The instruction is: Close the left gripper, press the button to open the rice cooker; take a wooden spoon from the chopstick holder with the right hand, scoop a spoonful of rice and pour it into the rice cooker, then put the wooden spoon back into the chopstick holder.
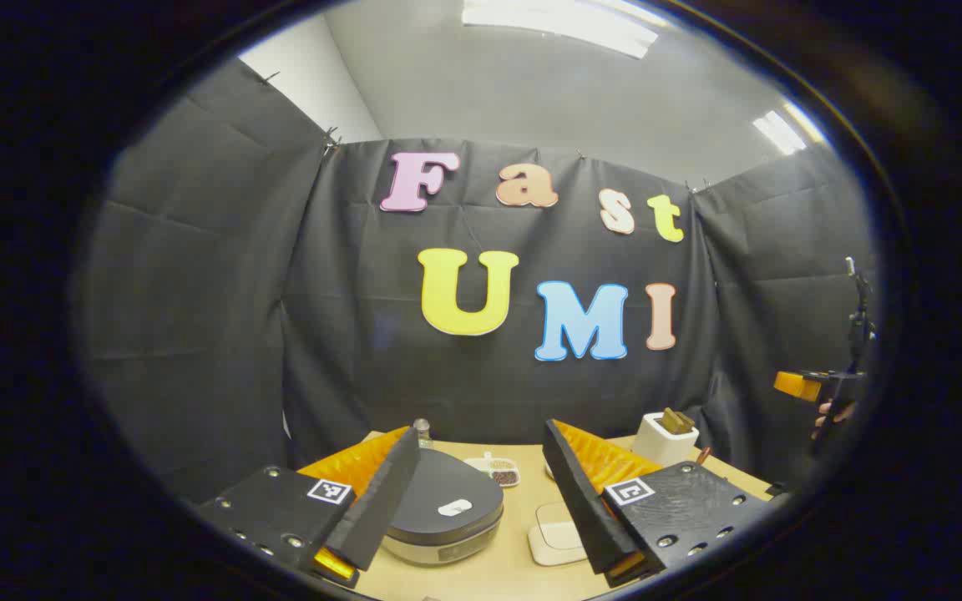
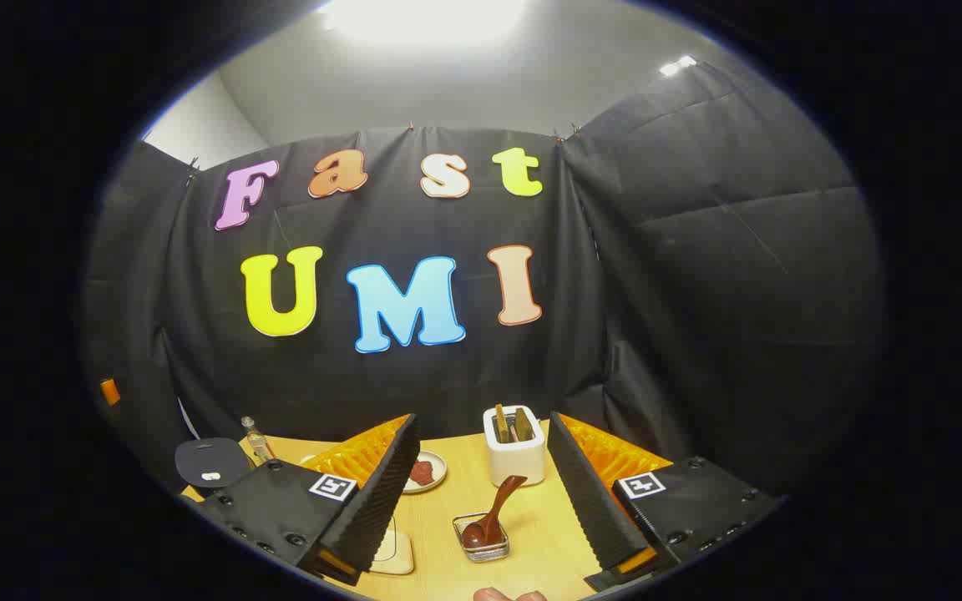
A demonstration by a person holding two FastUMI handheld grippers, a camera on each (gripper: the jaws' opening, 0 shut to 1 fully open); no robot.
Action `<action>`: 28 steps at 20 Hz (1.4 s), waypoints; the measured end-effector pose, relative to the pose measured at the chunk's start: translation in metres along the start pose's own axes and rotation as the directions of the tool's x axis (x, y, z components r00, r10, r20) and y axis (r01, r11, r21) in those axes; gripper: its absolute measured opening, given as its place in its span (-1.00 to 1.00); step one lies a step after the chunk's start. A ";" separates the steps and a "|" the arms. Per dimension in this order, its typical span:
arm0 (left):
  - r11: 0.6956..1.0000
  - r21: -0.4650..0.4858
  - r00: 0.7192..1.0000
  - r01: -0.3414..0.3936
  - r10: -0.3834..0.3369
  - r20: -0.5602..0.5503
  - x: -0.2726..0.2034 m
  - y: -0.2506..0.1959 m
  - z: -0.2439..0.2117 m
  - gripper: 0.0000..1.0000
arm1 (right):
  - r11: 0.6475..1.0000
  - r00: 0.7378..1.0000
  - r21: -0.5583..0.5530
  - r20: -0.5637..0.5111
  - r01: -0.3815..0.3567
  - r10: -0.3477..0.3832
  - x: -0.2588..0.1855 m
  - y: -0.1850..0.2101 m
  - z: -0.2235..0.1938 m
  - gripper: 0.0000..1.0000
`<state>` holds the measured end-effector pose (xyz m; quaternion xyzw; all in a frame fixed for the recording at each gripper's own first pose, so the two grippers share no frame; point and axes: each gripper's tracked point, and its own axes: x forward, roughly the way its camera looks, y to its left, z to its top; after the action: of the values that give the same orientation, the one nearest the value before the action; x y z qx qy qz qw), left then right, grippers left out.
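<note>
Both grippers' jaws gape wide: left gripper [image 1: 473, 501] above closed rice cooker [image 1: 444, 517], right gripper [image 2: 481, 505] near wooden spoon [image 2: 491, 517].

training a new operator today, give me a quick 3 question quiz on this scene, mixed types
1. True or false: the rice cooker lid is already open.
2. The wooden spoon rests in: A) the white holder B) a small wire basket C) the right gripper
3. Fill in: both grippers' jaws stand ___.

Key: 1 false. 2 B. 3 open.
</note>
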<state>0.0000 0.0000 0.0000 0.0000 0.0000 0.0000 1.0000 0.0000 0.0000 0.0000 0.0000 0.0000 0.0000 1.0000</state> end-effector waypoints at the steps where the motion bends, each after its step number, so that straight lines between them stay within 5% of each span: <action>1: 1.000 -0.006 1.000 -0.001 0.001 -0.001 0.001 0.001 -0.001 0.84 | 1.000 1.000 0.000 -0.003 -0.005 0.005 -0.001 0.002 0.000 0.95; 25: 0.996 -0.081 0.997 -0.030 0.024 -0.070 -0.011 0.028 -0.050 0.88 | 0.998 0.999 -0.056 -0.041 -0.025 0.023 -0.006 0.012 -0.014 0.95; 26: 0.996 -0.085 0.997 -0.026 0.019 -0.078 -0.012 0.028 -0.055 0.83 | 0.998 0.999 -0.061 -0.044 -0.030 0.027 -0.005 0.014 -0.012 0.95; 28: 0.994 -0.088 0.995 -0.069 0.063 -0.075 -0.016 0.043 -0.059 0.34 | 0.997 0.998 -0.064 -0.042 -0.039 0.036 -0.001 0.019 -0.005 0.95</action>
<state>-0.0160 0.0428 -0.0594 -0.0455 0.0361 0.0331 0.9978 -0.0013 0.0190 -0.0052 -0.0323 0.0205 0.0189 0.9991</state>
